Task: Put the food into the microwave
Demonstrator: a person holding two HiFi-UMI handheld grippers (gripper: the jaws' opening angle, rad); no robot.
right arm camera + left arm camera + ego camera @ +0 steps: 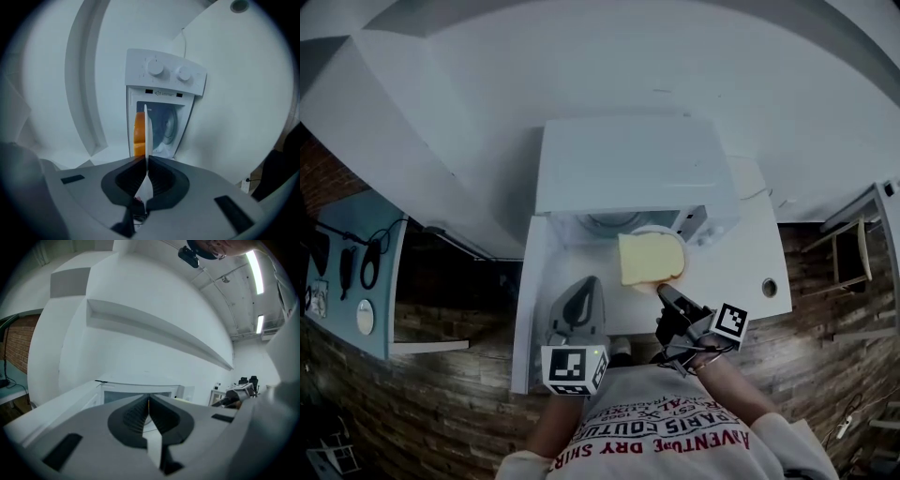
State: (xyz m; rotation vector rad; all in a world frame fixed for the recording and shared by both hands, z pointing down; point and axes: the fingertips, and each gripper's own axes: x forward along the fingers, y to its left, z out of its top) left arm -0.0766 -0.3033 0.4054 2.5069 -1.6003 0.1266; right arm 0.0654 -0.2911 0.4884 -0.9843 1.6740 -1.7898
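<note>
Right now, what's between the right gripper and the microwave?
The plate carrying the bread slice: the right gripper clamps its near rim, its far side at the open microwave. Clearest in the head view.

The open mouth of the microwave [628, 169] is faced by the plate [654, 231] and bread [651, 258], by which much of its width is taken. Passage on the left is bounded by the swung-out door [528, 309]; bare table [750, 272] is left to the right.

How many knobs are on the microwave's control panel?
2. Both are on the microwave control panel in the right gripper view: one knob and a second knob right beside it. No others show; the head view is too small to confirm.
</note>
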